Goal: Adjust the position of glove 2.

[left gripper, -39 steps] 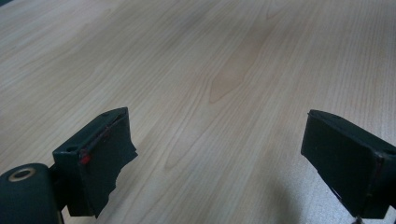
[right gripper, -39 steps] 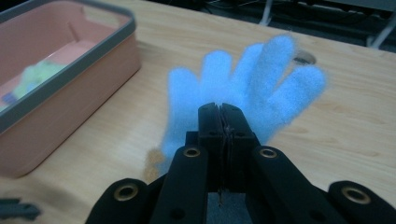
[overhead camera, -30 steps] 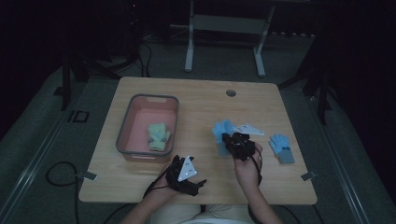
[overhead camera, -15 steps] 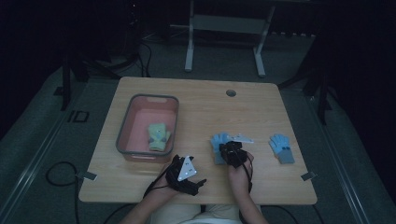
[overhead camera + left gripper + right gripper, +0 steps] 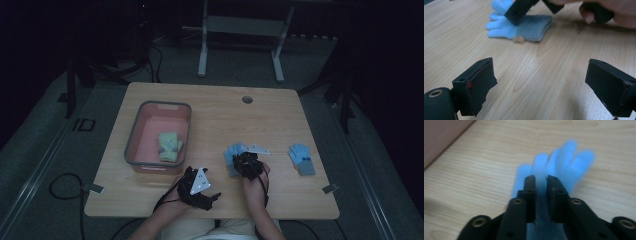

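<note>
- Now the blue glove [image 5: 559, 162] lies flat on the table [image 5: 210, 107], to the right of the pink bin [image 5: 135, 150].
- Over it, the right gripper [image 5: 541, 178] has just been opening a little; the glove is in the narrow gap, and I cannot tell if the jaws still pinch it.
- Nearer the bin, the left gripper [image 5: 544, 85] is wide open and holds nothing.
- Three gloves: two blue on the table, the other blue glove [image 5: 301, 158] farther right, and one green glove [image 5: 170, 146] in the bin.

You see a light-blue glove [image 5: 233, 156] with grey cuff beside another blue glove [image 5: 301, 158]; pink bin [image 5: 150, 145], yellow-green glove [image 5: 169, 146] inside.
</note>
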`<action>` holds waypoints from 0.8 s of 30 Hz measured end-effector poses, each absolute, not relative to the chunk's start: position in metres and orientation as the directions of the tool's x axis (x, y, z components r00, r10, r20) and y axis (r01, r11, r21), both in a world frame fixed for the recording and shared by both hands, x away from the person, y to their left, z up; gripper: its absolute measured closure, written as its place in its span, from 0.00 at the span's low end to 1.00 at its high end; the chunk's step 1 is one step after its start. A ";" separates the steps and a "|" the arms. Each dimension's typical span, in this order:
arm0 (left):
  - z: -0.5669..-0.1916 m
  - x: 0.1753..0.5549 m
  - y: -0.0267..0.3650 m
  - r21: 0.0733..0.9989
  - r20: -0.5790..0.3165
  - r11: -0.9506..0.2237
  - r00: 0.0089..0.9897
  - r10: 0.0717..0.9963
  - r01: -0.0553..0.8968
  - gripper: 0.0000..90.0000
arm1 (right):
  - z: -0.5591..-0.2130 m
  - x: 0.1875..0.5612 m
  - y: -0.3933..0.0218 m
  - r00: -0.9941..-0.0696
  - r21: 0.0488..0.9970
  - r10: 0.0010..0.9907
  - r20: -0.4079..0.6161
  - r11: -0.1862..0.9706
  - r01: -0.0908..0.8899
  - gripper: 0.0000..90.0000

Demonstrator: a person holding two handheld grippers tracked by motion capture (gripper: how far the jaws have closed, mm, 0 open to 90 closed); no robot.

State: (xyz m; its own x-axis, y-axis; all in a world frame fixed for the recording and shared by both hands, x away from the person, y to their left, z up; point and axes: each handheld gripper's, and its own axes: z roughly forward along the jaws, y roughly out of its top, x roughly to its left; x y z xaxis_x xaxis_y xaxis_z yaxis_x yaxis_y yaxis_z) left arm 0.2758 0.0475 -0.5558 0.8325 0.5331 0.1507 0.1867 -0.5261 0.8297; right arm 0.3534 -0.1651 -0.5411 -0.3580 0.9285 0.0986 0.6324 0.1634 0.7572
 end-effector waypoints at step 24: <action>-0.556 0.278 0.049 0.835 0.146 -0.519 0.833 0.533 0.185 0.10 | -0.493 0.359 -0.344 -0.415 0.813 0.908 -0.051 0.279 0.511 0.75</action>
